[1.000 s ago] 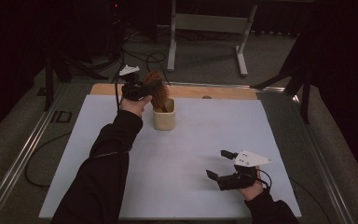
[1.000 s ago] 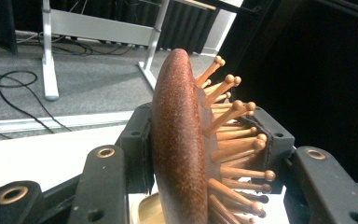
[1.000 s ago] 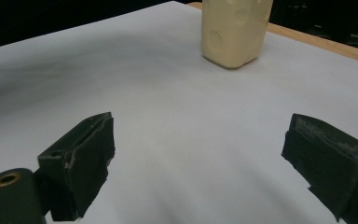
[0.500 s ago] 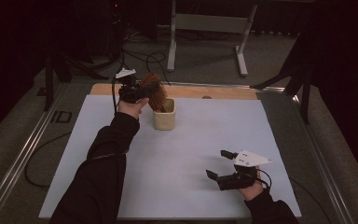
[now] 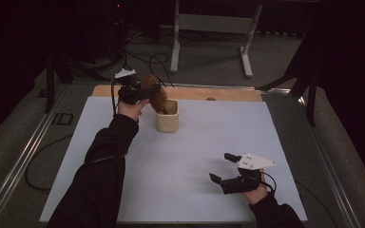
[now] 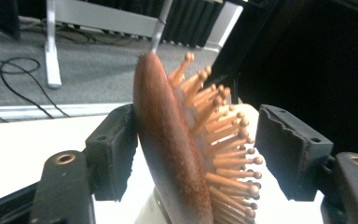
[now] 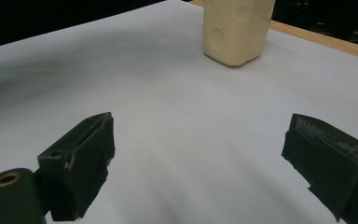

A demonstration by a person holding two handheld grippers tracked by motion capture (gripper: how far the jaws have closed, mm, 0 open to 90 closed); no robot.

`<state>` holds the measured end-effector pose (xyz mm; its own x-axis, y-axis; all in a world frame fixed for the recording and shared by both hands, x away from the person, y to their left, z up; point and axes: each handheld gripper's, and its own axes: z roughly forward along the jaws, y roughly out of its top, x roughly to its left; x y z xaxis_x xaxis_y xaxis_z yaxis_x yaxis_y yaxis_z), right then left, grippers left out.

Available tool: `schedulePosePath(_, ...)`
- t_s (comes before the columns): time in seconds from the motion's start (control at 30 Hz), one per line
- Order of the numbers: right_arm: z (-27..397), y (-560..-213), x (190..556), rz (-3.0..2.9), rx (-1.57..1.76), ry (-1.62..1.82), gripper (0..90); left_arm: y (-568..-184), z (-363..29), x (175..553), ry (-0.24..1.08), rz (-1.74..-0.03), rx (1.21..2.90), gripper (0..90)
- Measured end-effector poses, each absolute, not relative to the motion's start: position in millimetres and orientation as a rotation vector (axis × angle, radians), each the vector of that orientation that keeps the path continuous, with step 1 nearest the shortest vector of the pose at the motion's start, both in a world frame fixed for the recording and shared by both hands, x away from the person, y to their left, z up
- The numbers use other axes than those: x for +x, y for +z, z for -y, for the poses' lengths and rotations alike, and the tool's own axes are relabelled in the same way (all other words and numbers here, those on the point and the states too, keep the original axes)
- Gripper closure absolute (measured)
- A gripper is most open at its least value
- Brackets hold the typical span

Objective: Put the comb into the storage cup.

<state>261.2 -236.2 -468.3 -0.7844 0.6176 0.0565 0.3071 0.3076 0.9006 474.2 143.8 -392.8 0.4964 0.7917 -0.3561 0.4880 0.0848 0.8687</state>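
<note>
Left gripper (image 6: 193, 149) just been opening, pads now clear of wooden hairbrush (image 6: 182, 154), brush standing tilted in cream cup (image 5: 167, 116) at table's far left. Right gripper (image 7: 198, 158) gaping, empty, resting near right.

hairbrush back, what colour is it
Dark reddish-brown wood on the hairbrush, with lighter orange-tan bristles; clearest in the left gripper view.

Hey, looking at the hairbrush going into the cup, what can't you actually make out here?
- Hairbrush handle: in the left gripper view the bottom edge cuts it off; in the high view the cup wall hides it.
- Inside of the cup: hidden by its wall and the brush in the high view.
- Cup's top: cut off by the upper edge of the right gripper view.
</note>
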Motion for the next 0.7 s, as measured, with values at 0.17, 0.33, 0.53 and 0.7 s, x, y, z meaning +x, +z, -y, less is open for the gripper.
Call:
schedulePosePath(0.17, 236.2, -468.0, 261.2, -2.276, 0.845, 1.469, 8.3, -388.3, -141.8, 470.1, 0.334, -1.097, 1.619, 1.8)
schedulePosePath(0.33, 236.3, -467.5, 261.0, -2.273, 0.843, 1.470, 8.4, -386.9, -141.8, 463.9, 0.388, -1.077, 1.688, 0.0)
schedulePosePath(0.53, 236.3, -467.5, 261.2, -2.269, 0.841, 1.471, 8.4, -387.0, -145.1, 460.4, 0.399, -1.065, 1.726, 0.0)
schedulePosePath(0.7, 237.1, -468.3, 262.1, -2.268, 0.848, 1.483, 8.3, -385.7, -147.1, 457.6, 0.403, -1.040, 1.742, 0.0)
